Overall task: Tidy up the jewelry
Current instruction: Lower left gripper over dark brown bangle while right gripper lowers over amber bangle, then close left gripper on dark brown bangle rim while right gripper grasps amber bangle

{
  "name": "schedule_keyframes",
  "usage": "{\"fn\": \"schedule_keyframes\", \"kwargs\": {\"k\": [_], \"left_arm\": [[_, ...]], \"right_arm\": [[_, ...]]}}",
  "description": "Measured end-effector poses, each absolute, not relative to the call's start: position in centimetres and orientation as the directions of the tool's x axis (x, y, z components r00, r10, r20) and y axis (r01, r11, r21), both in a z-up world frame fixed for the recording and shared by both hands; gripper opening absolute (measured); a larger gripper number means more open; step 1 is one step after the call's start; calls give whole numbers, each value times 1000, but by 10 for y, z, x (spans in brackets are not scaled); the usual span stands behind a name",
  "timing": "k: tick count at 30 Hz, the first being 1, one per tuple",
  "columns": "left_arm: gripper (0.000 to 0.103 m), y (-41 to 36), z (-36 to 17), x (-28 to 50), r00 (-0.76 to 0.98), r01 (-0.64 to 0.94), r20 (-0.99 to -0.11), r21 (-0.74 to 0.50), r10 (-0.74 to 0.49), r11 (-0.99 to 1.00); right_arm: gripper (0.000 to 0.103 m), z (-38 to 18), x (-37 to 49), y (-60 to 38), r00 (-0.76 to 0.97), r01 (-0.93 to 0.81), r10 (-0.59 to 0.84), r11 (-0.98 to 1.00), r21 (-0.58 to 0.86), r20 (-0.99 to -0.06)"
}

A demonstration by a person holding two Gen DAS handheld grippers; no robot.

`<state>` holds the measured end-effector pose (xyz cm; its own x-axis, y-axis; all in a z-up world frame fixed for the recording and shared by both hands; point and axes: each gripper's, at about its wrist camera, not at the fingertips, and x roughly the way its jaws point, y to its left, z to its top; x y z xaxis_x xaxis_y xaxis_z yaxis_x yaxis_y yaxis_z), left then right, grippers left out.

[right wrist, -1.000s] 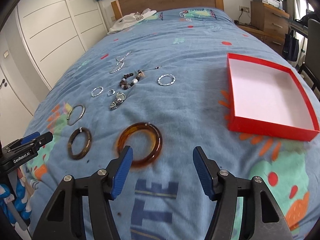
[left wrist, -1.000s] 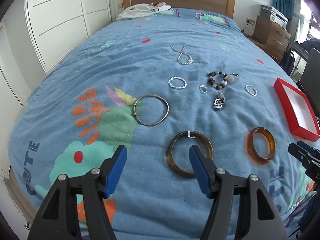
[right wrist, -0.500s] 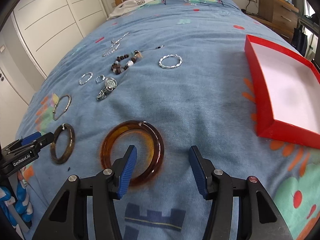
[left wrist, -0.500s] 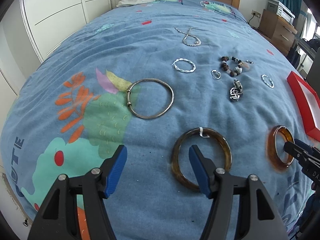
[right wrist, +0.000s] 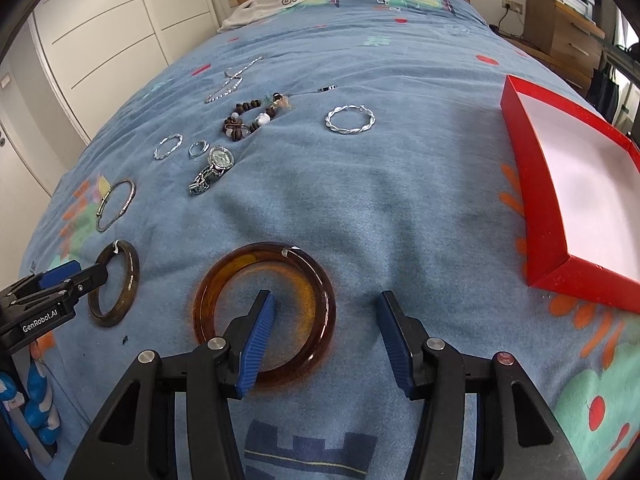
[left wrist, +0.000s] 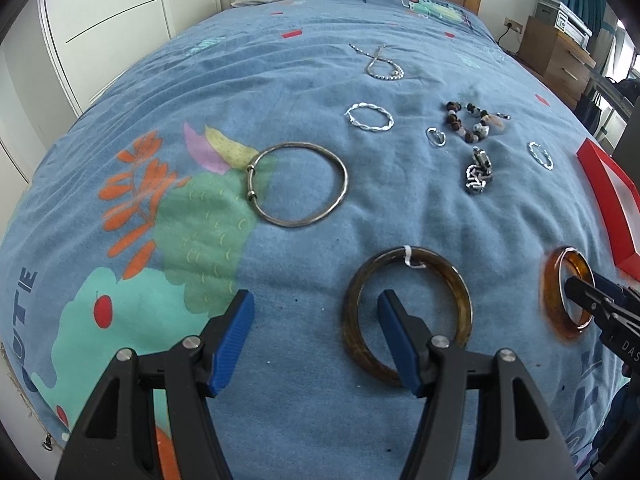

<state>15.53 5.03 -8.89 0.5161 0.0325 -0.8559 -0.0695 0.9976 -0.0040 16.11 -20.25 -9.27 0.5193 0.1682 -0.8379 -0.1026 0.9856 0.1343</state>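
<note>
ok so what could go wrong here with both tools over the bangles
1. Each open tool has only one finger inside its ring: the right tool on the amber bangle, the left tool on the brown bangle. The smooth rims could slip out.
2. The soft bedspread may let them tilt.

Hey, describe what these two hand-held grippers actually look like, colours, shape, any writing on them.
Both match. The left hand-held gripper and right hand-held gripper have black plastic arms with triangular cut-outs, silver round pivot bolts, and blue ribbed pads on the fingers. Seen from the right camera, the left one's side carries white "GenRobot.AI" lettering. No cables or sleeves show.
</note>
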Motion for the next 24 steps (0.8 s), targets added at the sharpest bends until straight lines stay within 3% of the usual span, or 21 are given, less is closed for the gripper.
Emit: {"fn": "schedule_keyframes", "kwargs": {"k": [9,12,17,20,24], "left_arm": [[60,49,-95,158,503,-68,-864,4,38,998],[52,49,-98,160,494,-60,-869,-8,23,998],[30,45,-101,163,487,-29,-873,-26,-8,999],[20,40,-103,166,482,0,-875,-39,-35,999],[13,38,-104,169,477,20,-876,-64,-66,998]], "right_arm": [[42,-96,163,-196,522,-127,142,988,88,-841],[31,-96,165,-194,524,-136,143,987,84,-840],[15,-97,171,-194,525,-155,158,984,88,-837],[13,-98,174,-194,524,-167,167,982,91,-835],[13,-99,179,-195,523,-194,183,977,92,-833]]}}
